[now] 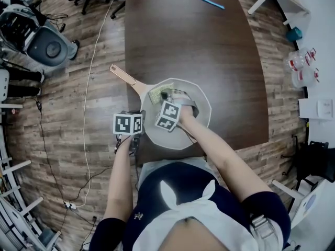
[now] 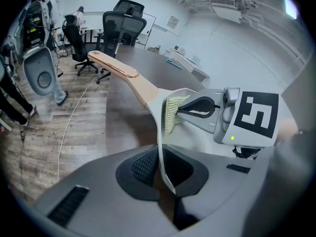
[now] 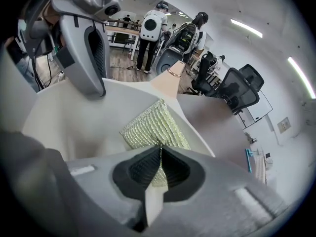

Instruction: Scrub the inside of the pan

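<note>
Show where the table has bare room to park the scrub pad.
Bare: the table between the pan and the blue item at the far end, and the strip right of the pan. Crowded: near edge, where the left tool clamps the pan rim and the right tool holds the scrub pad inside.

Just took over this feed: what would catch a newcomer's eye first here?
A pale pan with a long handle sits at the near edge of the dark table. The left tool clamps its rim, while the right tool pinches a yellow-green pad inside the pan, on the handle side.
</note>
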